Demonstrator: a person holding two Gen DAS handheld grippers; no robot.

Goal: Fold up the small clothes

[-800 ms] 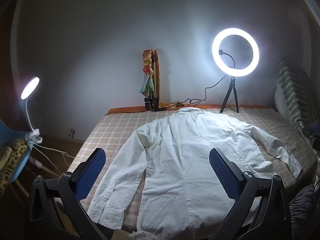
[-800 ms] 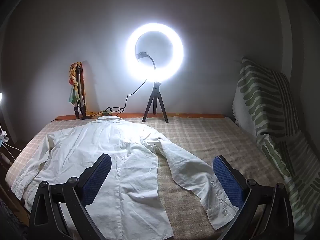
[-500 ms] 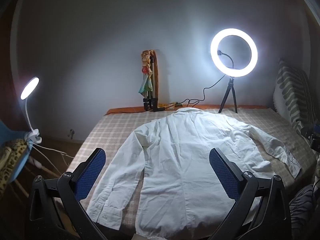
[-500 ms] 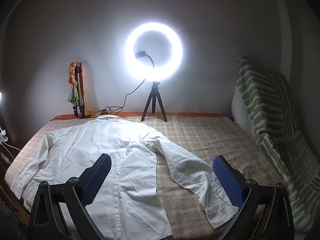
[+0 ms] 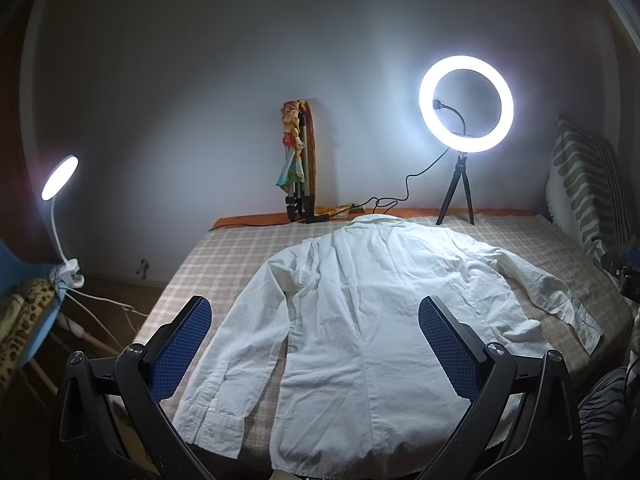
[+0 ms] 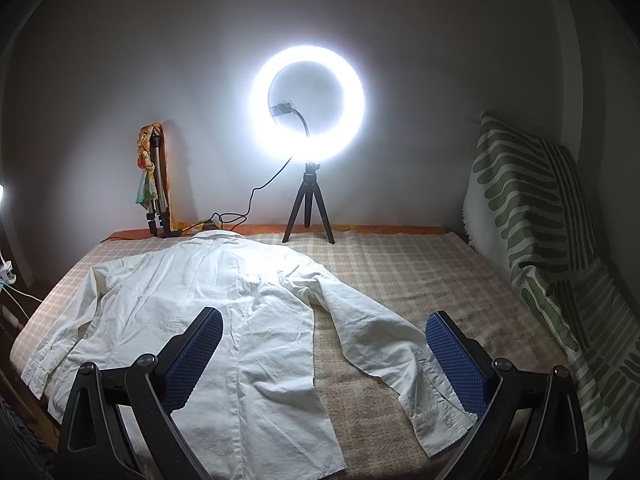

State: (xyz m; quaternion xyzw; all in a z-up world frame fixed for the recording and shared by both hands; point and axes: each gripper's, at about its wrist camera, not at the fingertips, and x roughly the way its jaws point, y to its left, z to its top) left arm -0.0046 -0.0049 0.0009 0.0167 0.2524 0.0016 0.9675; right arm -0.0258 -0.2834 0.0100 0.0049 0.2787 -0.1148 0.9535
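white shirt (image 5: 360, 320) lies flat and back-up on the bed (image 6: 420, 272), collar toward the far wall, both sleeves spread out and down along its sides. left gripper (image 5: 316, 352) hangs above the near hem with jaws spread as wide as they go, nothing between the blue pads (image 5: 180, 352); the shirt's body and its left sleeve sit below and beyond the gap, untouched. right gripper (image 6: 324, 360) likewise hangs with jaws fully apart and empty; the right sleeve runs diagonally under the gap, its buttoned cuff (image 6: 440, 420) just beside the right-hand jaw, and the shirt body passes beneath the left-hand jaw. checked blanket covers the bed under the shirt. past the jaws at the far edge stands a lit ring light (image 5: 466, 104) on a small tripod, its cable trailing to a folded tripod (image 5: 298, 168) leaned on the wall with cloth tied on it. off past the left-hand jaw of the left gripper, a clip lamp (image 5: 60, 178) glows. a green-striped cushion (image 6: 532, 200) stands against the wall out beyond the right-hand jaw of the right gripper.
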